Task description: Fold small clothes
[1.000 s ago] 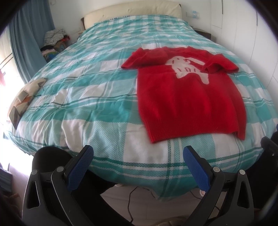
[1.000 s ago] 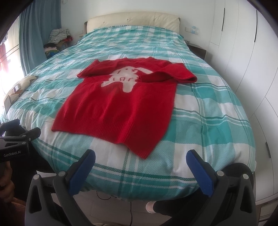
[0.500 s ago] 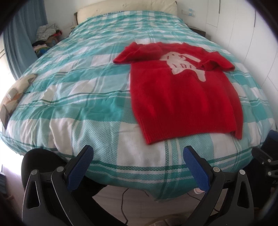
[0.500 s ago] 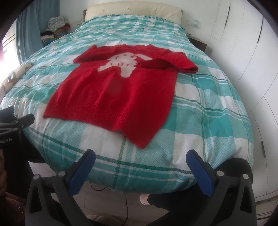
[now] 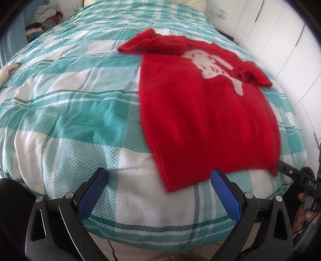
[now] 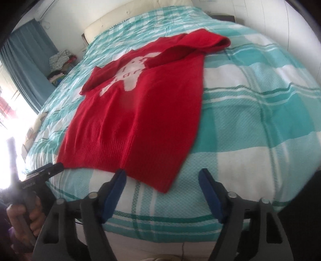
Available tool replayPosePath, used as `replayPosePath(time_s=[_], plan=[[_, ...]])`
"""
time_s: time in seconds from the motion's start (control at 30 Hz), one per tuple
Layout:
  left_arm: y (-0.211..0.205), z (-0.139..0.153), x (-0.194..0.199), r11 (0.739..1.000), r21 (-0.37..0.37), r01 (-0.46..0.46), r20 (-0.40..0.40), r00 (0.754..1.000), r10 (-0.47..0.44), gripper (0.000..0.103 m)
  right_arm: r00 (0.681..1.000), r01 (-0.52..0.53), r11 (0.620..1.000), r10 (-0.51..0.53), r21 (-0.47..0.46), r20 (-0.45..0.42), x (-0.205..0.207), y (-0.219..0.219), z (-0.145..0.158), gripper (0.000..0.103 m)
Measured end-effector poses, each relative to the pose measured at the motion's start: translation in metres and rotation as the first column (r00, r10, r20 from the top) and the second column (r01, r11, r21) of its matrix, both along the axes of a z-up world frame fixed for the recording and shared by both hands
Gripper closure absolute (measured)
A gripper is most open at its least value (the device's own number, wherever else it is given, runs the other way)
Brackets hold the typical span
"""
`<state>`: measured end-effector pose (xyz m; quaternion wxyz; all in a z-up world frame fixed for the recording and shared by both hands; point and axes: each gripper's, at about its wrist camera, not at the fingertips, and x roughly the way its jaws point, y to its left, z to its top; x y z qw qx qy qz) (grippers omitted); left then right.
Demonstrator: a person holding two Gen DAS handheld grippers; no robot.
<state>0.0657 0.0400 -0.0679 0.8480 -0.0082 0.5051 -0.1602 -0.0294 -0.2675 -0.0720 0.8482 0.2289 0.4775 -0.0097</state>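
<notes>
Bedroom setting, daylight: a bed under a teal-and-white plaid cover [image 5: 80, 124] filled both views.

Left gripper [image 5: 159, 192]: jaws stood wide, nothing between the blue cross-hatched pads [image 5: 93, 195]; only cover fabric showed in the gap. The near-left corner of the red sweater [image 5: 200, 112] lay just ahead of the right-hand pad, not touching it as far as could be seen.

Right gripper [image 6: 161, 190]: jaws had just been closing and stood at a middling gap, pads not pressing anything. The sweater's near-right hem corner [image 6: 164, 186] lay in the gap between them; the left pad [image 6: 114, 196] sat right at the hem edge, contact could not be told.

Sweater: knit, ribbed band along the hem, spread flat with hem toward the foot of the bed, short sleeves folded inward over the chest, a white animal figure [image 6: 132, 74] knitted in. Cover was woven with a fine waffle texture, wrinkled in places.

Left view alone showed white cabinet doors [image 5: 280, 36] along the right wall, plus the tip of the right gripper at the sweater's far hem corner. Right view alone showed a blue curtain [image 6: 28, 66], a padded cream headboard [image 6: 124, 18], a bright window at left, and a hand [image 6: 30, 218] gripping the left tool's handle. Both views caught a heap of clothes [image 6: 60, 62] beside the bed.
</notes>
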Motion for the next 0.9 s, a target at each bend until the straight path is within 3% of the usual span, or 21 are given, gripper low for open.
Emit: replayPosePath(time_s=[0.07,0.1,0.13,0.17,0.2,0.23,0.3,0.53,0.7,0.9], plan=[[0.002,0.001,0.000,1.000,-0.002,-0.005,-0.002,1.000,0.005,0.011,1.000,0.023,0.998,-0.023,0.056,0.002,0.005,-0.003,-0.010,0.048],[0.002,0.001,0.001,1.000,0.012,-0.006,-0.001,1.000,0.006,0.021,1.000,0.029,0.998,-0.029,0.064,0.000,0.008,-0.004,-0.013,0.051],[0.000,0.000,0.000,1.000,0.026,-0.003,0.001,1.000,0.003,0.034,0.999,0.036,0.997,-0.036,0.067,-0.002,0.007,-0.003,-0.014,0.063],[0.000,0.000,0.001,0.999,0.034,0.000,0.001,1.000,0.000,0.040,0.999,0.041,0.996,-0.041,0.074,0.000,0.007,-0.005,-0.014,0.085],[-0.001,0.000,0.002,0.999,0.035,0.001,-0.001,1.000,-0.001,0.054,0.999,0.041,0.996,-0.041,0.085,-0.001,0.007,-0.007,-0.014,0.097],[-0.001,0.000,0.003,1.000,0.027,0.003,-0.002,1.000,-0.002,0.071,0.999,0.039,0.994,-0.040,0.097,0.000,0.005,-0.009,-0.014,0.098],[0.000,0.002,0.004,1.000,-0.013,0.015,-0.015,1.000,-0.015,0.093,0.999,0.033,0.995,-0.034,0.092,0.011,0.001,-0.011,-0.008,0.098],[0.012,0.012,0.003,0.998,-0.065,0.007,0.006,1.000,-0.007,0.101,0.998,0.034,0.997,-0.037,0.066,0.042,-0.013,-0.030,0.015,0.098],[0.025,0.022,0.001,0.999,-0.037,-0.010,0.034,0.999,0.011,0.102,1.000,0.013,0.996,-0.013,-0.093,-0.002,-0.014,-0.024,0.024,0.099],[0.039,0.029,-0.008,0.998,-0.053,-0.017,0.024,1.000,0.019,0.102,0.999,-0.018,0.987,0.011,-0.157,-0.046,-0.024,-0.019,0.031,0.099]])
